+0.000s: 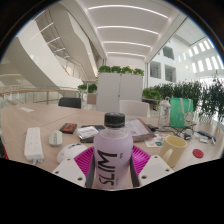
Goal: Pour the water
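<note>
Gripper view: gripper [113, 160] clamps a bottle [114, 155] between its pads [74, 153].
Beyond the jaws, a green cup [176, 113] stands right; a white remote [34, 143] lies left on the cluttered table [20, 122].

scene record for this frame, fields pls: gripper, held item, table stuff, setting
gripper: fingers closed on the bottle
bottle: upright between the pink pads, black cap on
cup: beyond the bottle, on the table
power strip: white, on the table on the other side of the bottle
pour: not yet begun
setting: atrium, planters beyond the table
</note>
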### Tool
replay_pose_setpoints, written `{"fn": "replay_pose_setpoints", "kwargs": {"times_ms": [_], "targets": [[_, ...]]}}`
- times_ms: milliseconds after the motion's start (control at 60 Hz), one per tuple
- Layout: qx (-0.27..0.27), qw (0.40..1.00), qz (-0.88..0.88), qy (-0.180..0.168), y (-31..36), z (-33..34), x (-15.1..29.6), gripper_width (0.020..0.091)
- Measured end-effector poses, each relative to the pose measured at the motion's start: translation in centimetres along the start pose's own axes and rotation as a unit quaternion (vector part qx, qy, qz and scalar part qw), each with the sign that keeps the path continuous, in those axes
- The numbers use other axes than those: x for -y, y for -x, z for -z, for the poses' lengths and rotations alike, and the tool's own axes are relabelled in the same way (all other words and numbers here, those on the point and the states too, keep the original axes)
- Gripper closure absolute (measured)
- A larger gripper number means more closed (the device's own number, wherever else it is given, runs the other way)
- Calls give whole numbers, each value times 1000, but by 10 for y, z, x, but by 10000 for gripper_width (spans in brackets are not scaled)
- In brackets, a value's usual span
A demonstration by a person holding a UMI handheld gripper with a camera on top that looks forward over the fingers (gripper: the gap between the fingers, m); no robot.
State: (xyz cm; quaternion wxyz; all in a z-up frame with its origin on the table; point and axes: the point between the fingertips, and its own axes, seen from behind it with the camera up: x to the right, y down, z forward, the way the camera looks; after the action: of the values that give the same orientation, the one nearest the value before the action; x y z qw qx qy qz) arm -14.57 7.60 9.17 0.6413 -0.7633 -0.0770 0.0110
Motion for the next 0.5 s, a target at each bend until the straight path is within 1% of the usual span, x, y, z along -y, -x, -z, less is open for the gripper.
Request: {"fn": "replay_pose_setpoints", "kwargs": {"times_ms": [17, 67, 133, 150, 167, 200, 233, 267, 300, 317, 367, 400, 417, 433, 500], "targets": [[1, 1000, -3, 1, 8, 2, -3, 581], [6, 1000, -12, 9, -3, 3, 1, 612], [17, 999, -32, 29, -25, 1, 4, 665], [22, 998, -42, 36, -28, 0, 4, 669], [28, 997, -54, 41, -20, 7, 2, 698], [42, 994, -84, 59, -23, 4, 6, 690], [60, 988, -122, 70, -25, 3, 16, 689], [79, 980, -167, 70, -28, 2, 32, 689], [86, 969, -220, 68, -45, 4, 54, 687], [88, 962, -251, 65, -39, 13, 63, 687], [101, 930, -348, 59, -61, 11, 99, 687], [110, 901, -416, 56, -78, 9, 120, 686], [109, 885, -450, 55, -99, 7, 130, 687], [111, 869, -480, 52, -89, 14, 138, 687], [114, 791, -600, 45, -142, 14, 154, 690]]}}
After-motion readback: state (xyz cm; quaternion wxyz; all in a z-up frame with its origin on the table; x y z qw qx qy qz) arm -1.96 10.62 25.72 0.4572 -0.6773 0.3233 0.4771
